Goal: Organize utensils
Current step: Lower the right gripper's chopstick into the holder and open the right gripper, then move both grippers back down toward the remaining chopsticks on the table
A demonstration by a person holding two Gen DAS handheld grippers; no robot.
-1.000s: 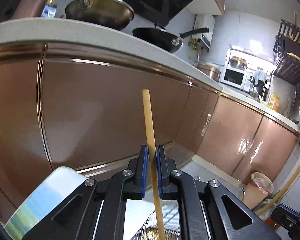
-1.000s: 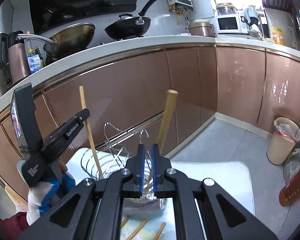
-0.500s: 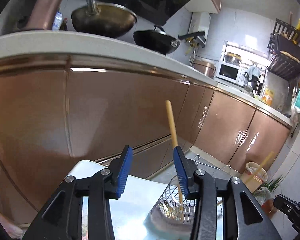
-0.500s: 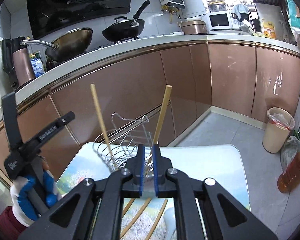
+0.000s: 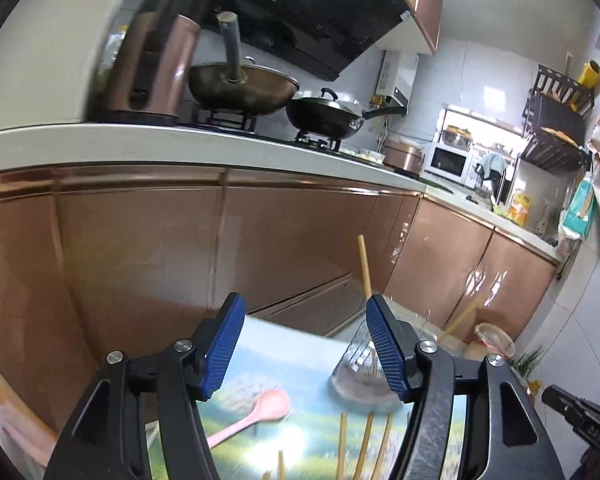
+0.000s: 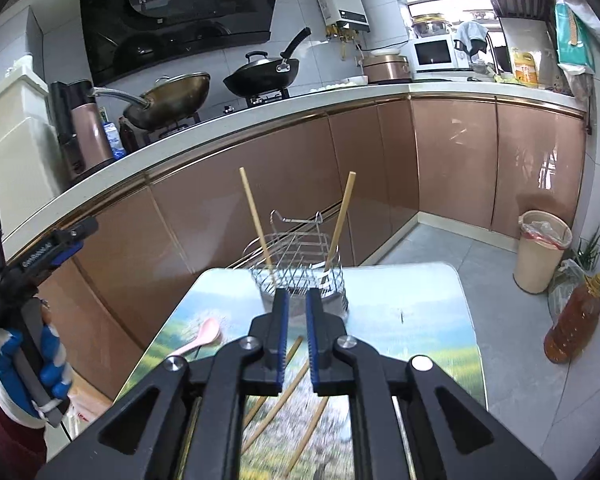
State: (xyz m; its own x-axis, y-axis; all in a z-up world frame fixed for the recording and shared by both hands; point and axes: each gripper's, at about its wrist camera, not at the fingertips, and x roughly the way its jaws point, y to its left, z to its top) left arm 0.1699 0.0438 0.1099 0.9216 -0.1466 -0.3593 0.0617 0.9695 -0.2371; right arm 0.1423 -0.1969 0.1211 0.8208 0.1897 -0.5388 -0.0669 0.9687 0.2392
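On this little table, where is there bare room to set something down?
The table's right side, beside the wire utensil basket, is bare. Crowded: the pink spoon on the left and loose chopsticks in the near middle.

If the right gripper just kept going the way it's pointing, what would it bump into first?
Probably the wire basket. The right gripper aims slightly down along the table, and the basket stands straight ahead beyond its nearly shut fingertips, holding two chopsticks. Depth is hard to judge.

We see a wire utensil basket standing upright at the far end of the worktop. Two wooden chopsticks lean inside it, tilted apart. More chopsticks lie flat nearer, and a pink spoon lies to their left.
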